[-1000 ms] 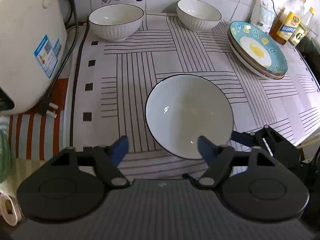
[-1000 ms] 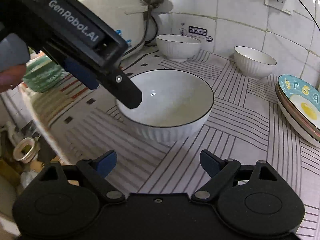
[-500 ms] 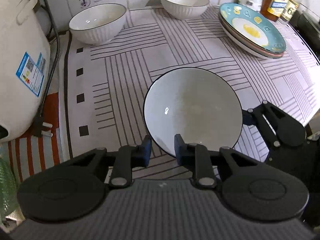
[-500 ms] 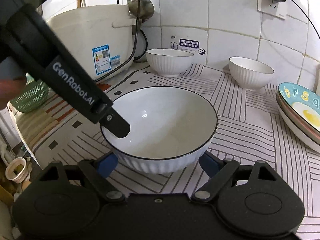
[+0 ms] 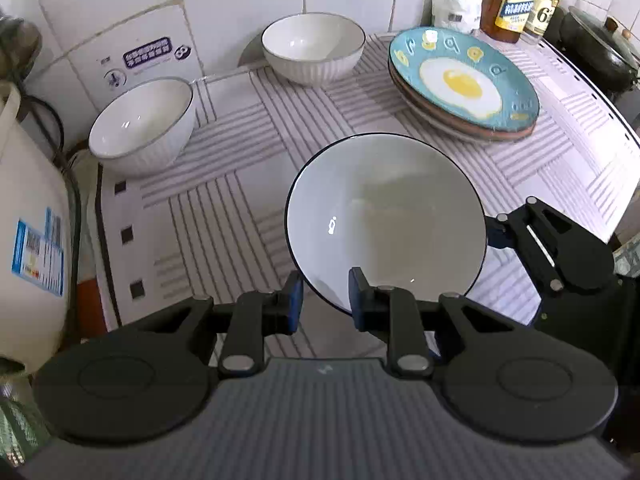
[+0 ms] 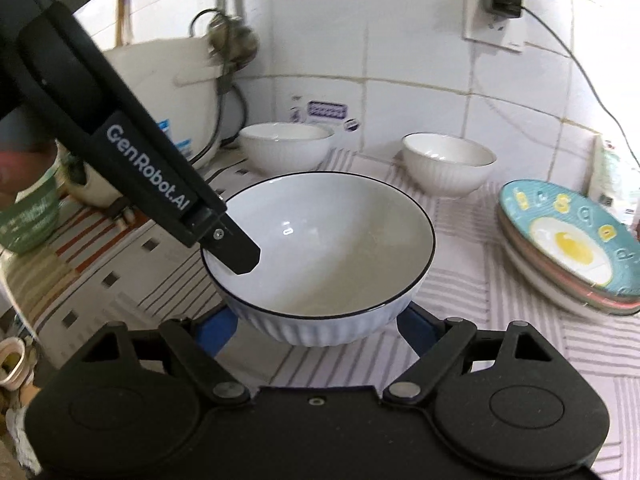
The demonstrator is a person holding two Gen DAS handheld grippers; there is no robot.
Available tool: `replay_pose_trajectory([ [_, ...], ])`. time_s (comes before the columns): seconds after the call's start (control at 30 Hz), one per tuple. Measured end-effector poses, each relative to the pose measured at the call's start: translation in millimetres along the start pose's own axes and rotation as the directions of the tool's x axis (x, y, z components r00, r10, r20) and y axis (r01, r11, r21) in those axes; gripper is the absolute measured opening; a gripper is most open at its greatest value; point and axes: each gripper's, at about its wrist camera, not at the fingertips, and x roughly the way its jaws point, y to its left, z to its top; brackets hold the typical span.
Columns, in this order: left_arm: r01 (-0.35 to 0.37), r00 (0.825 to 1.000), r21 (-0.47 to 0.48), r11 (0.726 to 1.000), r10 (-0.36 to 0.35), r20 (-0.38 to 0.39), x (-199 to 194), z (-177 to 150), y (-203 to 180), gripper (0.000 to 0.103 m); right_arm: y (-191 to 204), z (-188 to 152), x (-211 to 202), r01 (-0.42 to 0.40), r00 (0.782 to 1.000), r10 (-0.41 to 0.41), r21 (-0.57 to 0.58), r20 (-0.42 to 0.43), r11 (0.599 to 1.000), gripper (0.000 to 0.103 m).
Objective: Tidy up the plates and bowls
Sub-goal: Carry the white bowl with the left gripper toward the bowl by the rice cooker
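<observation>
Left wrist | left claw clamps empty bowl rim

On my left tongs, the arm reaching in from my upper left reads "GenRobot.AI" in white letters. Far ahead and to the right of those tongs, a bottle's label shows a large "6". The yellow carton beside it, the wall sticker ahead and the cooker's blue label to my left carry print too small to read.
</observation>
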Motion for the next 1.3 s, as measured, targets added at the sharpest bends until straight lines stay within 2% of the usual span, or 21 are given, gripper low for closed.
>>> replay_pose_trajectory([
  [0.23,0.007,0.999,-0.037,0.999,-0.009,-0.042,23,23,2,0.022,-18,15,14,0.020,1.000,-0.020,-0.061,-0.008,0.998,0.090],
  [0.5,-0.020,0.999,-0.042,0.999,0.018,-0.038,44,25,-2,0.022,-27,10,33,0.041,0.998,-0.042,-0.025,-0.050,0.999,0.089],
  [0.63,0.007,0.997,-0.088,0.996,-0.014,-0.072,45,26,1,0.025,-26,9,39,0.062,0.992,-0.061,0.010,-0.107,0.998,0.089],
  [0.77,0.016,0.997,-0.095,0.995,-0.024,-0.076,36,27,5,0.025,-23,14,28,0.078,0.990,-0.076,0.007,-0.122,0.997,0.090],
  [0.93,0.025,0.995,-0.098,0.995,-0.034,-0.089,18,24,11,0.031,-33,24,0,0.097,0.984,-0.087,0.057,-0.157,0.994,0.091],
  [1.1,0.029,0.995,-0.100,0.995,-0.038,-0.091,1,16,16,0.032,-43,31,-33,0.122,0.983,-0.107,0.099,-0.150,0.988,0.091],
  [1.3,0.021,0.998,-0.146,0.989,-0.028,-0.047,-18,11,25,0.033,-57,42,-59,0.166,0.982,-0.147,0.168,-0.121,0.972,0.089],
])
